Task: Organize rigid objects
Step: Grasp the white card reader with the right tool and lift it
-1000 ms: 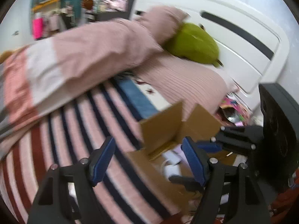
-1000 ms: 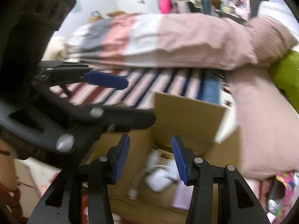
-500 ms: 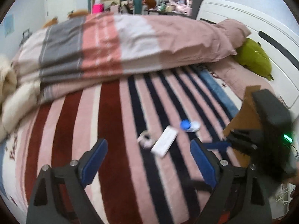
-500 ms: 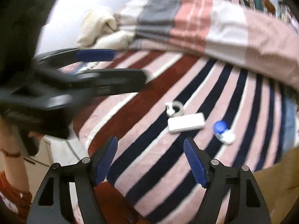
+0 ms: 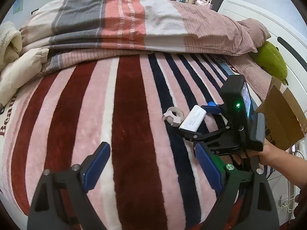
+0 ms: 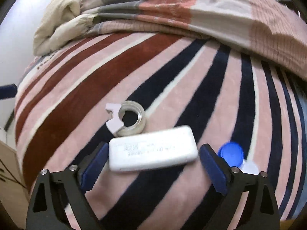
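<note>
The right claw (image 6: 151, 164) is spreading its jaws, already wide, with the white power bank (image 6: 152, 150) lying between the blue pads (image 6: 96, 164); whether they touch it I cannot tell. It points steeply down at the striped blanket (image 6: 172, 72) on the bed. The left claw (image 5: 151, 168) stands wide with nothing between its jaws, angled down over bare stripes, well apart from the things. A bare forearm (image 5: 280, 163) reaches in from the right, holding the right claw. Just behind the one power bank lies one tape roll (image 6: 127, 117), touching it; one blue-capped case (image 6: 233, 153) sits just beside the right pad. Farther off, one cardboard box (image 5: 282, 118) and a folded quilt (image 5: 122, 21).
</note>
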